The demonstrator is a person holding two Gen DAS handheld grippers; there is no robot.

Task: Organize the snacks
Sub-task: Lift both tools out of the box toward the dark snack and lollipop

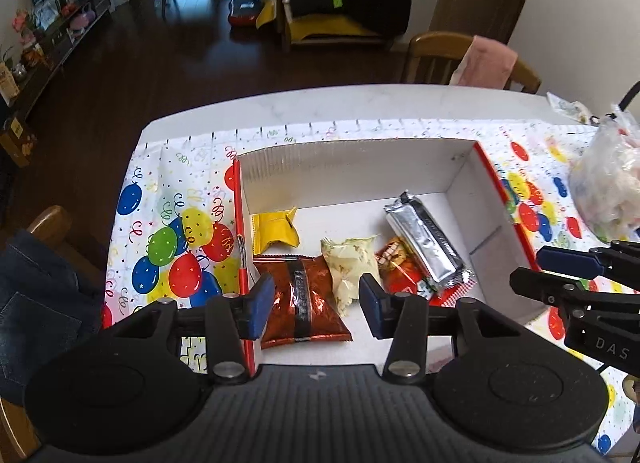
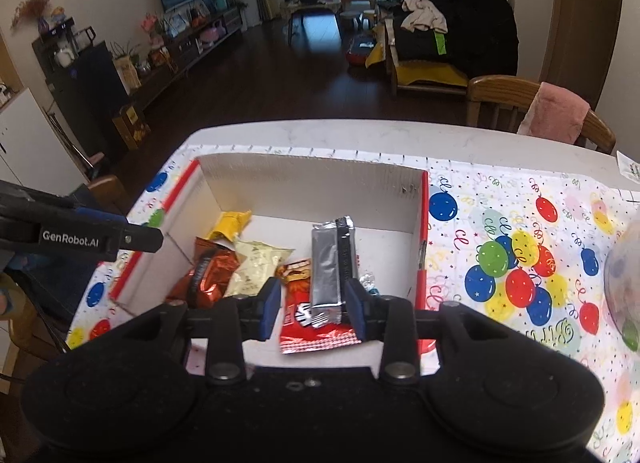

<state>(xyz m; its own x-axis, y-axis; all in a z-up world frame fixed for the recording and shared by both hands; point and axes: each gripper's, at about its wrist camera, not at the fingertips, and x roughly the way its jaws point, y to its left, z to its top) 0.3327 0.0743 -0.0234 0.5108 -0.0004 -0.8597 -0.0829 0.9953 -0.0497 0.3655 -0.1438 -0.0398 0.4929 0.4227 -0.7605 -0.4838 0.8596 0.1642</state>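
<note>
A white cardboard box (image 1: 352, 167) with red outer sides holds several snacks: a yellow packet (image 1: 276, 231), a copper-red foil bag (image 1: 304, 299), a pale cream packet (image 1: 352, 267), a red packet (image 1: 404, 267) and a silver bar (image 1: 424, 243). My left gripper (image 1: 316, 311) is open above the copper-red bag, empty. My right gripper (image 2: 312, 311) is open above the box's near side; the silver bar (image 2: 332, 267) and red packet (image 2: 316, 327) lie below, between its pads. The right gripper also shows from the side in the left wrist view (image 1: 560, 267).
The box (image 2: 312, 179) sits on a balloon-print cloth (image 2: 520, 263) over a white table (image 1: 360, 103). A clear plastic bag of snacks (image 1: 608, 187) lies right of the box. Wooden chairs stand at the far right (image 1: 444, 55) and near left (image 1: 48, 223).
</note>
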